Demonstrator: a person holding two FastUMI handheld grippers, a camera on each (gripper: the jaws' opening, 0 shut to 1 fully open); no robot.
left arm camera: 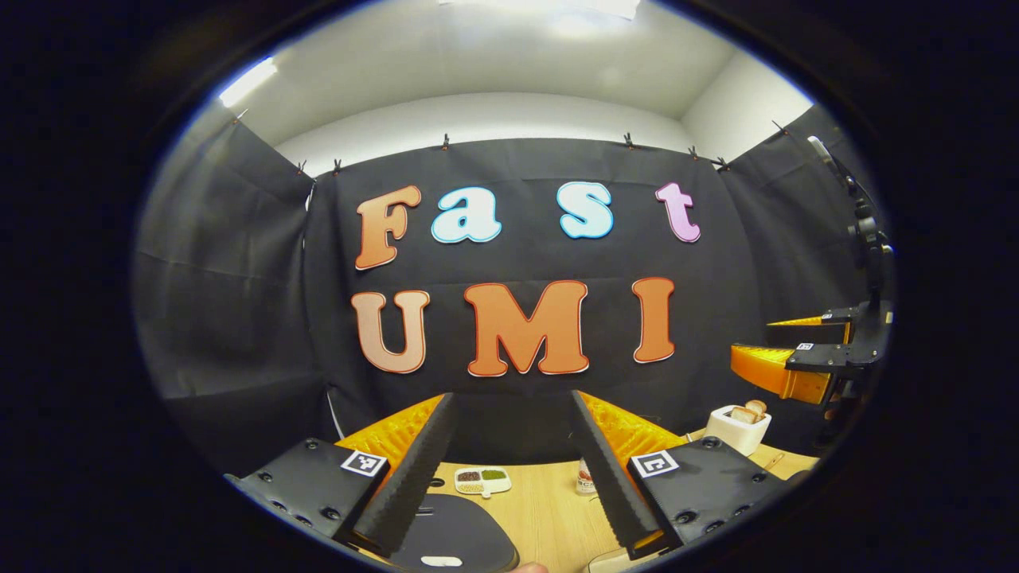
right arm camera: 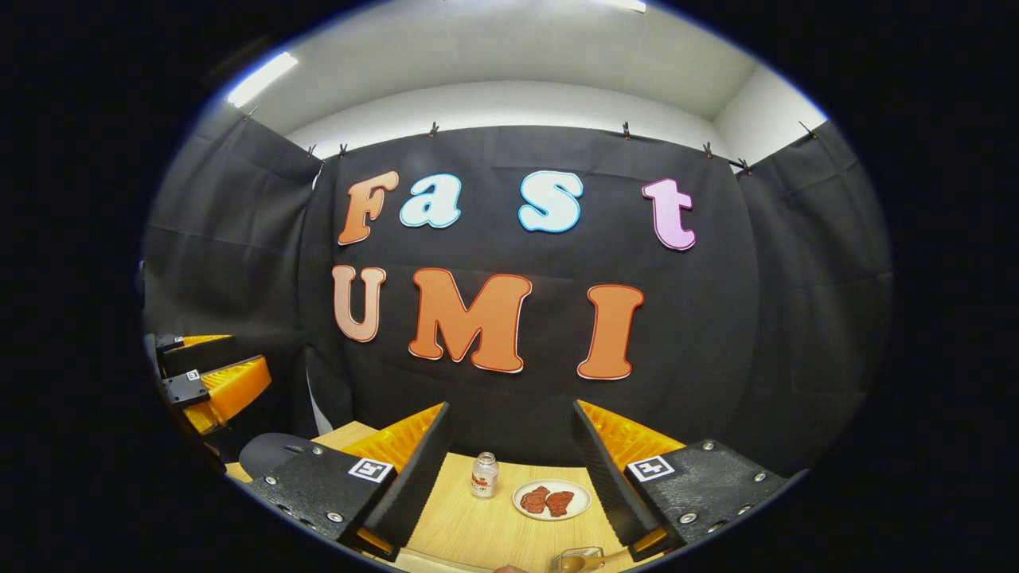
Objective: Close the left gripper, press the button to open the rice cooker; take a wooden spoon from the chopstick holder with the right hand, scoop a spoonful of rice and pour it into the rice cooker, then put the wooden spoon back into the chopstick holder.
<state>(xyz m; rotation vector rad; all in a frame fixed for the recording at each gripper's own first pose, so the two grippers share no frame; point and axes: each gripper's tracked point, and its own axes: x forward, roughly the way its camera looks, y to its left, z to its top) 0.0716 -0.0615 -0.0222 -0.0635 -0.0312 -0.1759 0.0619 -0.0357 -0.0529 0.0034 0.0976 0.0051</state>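
The rice cooker's dark grey lid (left arm camera: 458,529) lies low between my left gripper's fingers, with a small white button (left arm camera: 442,561) at its near edge. My left gripper (left arm camera: 513,398) is held above it, open, with nothing between its fingers. In the right gripper view the same lid (right arm camera: 267,454) peeks out at the lower left. My right gripper (right arm camera: 511,406) is open too and holds nothing. Under it, at the bottom edge, a clear container (right arm camera: 567,553) holds a brown wooden piece (right arm camera: 585,563), cut off by the view. Each gripper sees the other: the right gripper (left arm camera: 784,358) and the left gripper (right arm camera: 215,382).
On the light wooden table (left arm camera: 549,517) stand a small white dish of beans (left arm camera: 482,480), a little bottle (right arm camera: 484,474), a plate with red meat slices (right arm camera: 552,500) and a white toaster with bread (left arm camera: 739,426) at the right. Black cloth walls close in the booth.
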